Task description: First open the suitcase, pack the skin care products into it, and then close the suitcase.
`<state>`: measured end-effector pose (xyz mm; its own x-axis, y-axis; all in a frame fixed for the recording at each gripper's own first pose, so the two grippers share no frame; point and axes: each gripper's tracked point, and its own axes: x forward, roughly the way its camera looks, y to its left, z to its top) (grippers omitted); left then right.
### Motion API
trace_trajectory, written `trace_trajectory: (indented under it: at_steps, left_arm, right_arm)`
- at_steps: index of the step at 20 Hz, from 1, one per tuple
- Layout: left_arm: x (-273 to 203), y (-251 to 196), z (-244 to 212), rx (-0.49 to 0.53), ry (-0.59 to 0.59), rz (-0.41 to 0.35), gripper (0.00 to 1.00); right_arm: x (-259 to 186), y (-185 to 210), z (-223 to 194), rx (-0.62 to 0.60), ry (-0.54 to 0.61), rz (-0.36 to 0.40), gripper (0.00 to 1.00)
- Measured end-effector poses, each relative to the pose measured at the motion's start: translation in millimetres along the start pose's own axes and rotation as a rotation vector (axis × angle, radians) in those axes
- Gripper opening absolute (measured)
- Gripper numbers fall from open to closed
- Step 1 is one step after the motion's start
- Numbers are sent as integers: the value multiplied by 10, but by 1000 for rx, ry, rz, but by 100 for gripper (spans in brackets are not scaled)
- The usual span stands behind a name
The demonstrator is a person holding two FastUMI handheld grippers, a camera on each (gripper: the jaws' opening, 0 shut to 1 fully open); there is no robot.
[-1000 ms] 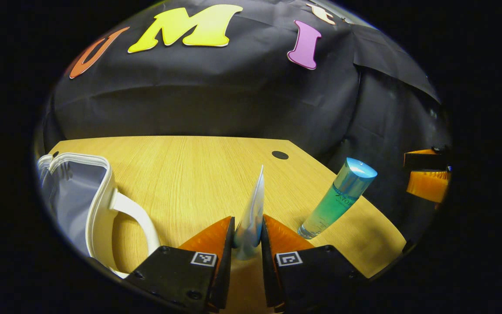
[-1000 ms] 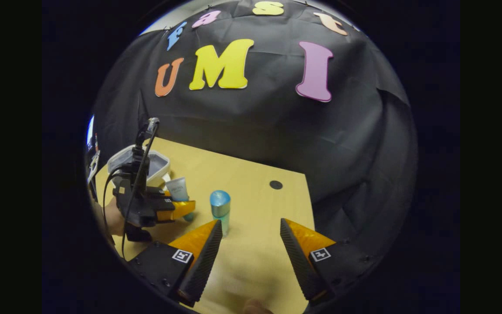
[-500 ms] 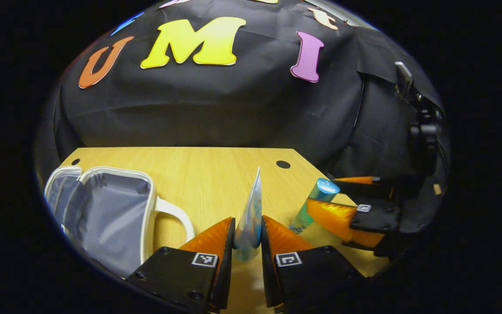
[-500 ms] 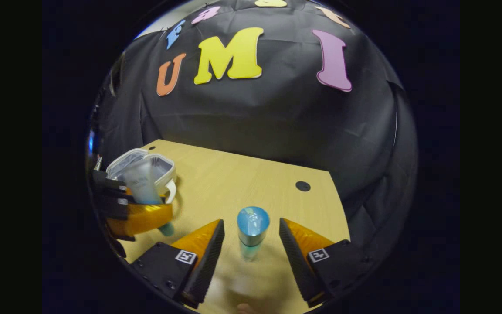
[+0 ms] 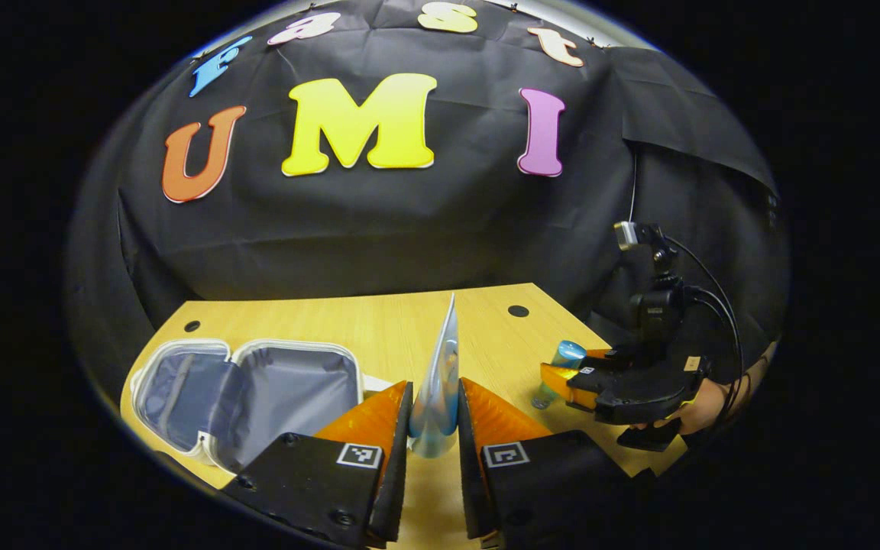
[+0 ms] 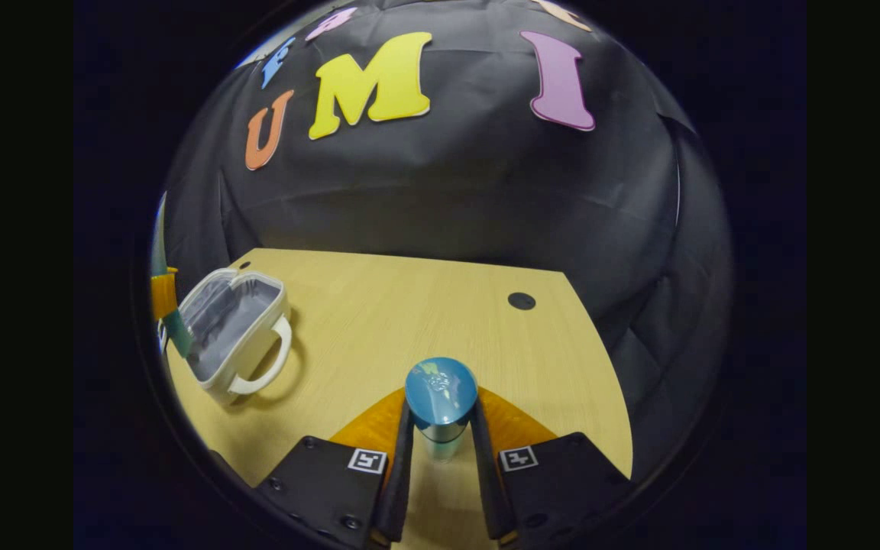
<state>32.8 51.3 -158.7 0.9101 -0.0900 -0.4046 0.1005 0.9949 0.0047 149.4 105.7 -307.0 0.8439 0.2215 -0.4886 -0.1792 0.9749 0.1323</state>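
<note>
At eight o'clock on the wooden surface [image 5: 348, 321], the white suitcase [image 5: 245, 397] lies open, its grey lining showing. The left gripper [image 5: 434, 428] has its fingers clamped on a flat tube [image 5: 440, 382], edge-on. At three o'clock, the right gripper [image 6: 440, 443] squeezes a blue-capped bottle [image 6: 440, 397] standing upright.

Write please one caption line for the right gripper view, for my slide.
Right gripper shut on the blue-capped bottle on the wooden table; open suitcase at left.
</note>
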Motion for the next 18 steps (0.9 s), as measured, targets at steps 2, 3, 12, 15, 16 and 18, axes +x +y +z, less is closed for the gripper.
trace_trajectory:
  at_steps: [2,3,12,15,16,18]
  left_arm:
    - [-60,262,-33,-18,13,24,34]
    - [-63,452,-113,-33,34,51,34]
    - [127,1783,-1401,-101,384,176,35]
    - [164,1843,-1571,-118,433,162,34]
    - [214,1852,-1566,-117,446,159,34]
    - [247,1863,-1599,-130,468,153,34]
  right_arm:
    - [-239,62,28,6,0,-6,36]
    - [-373,117,61,15,1,-6,37]
    - [-1369,825,510,28,-67,43,36]
    - [-1487,1059,550,-3,-75,54,36]
    - [-1506,1134,540,-8,-72,59,34]
    - [-1515,1262,521,-20,-64,61,36]
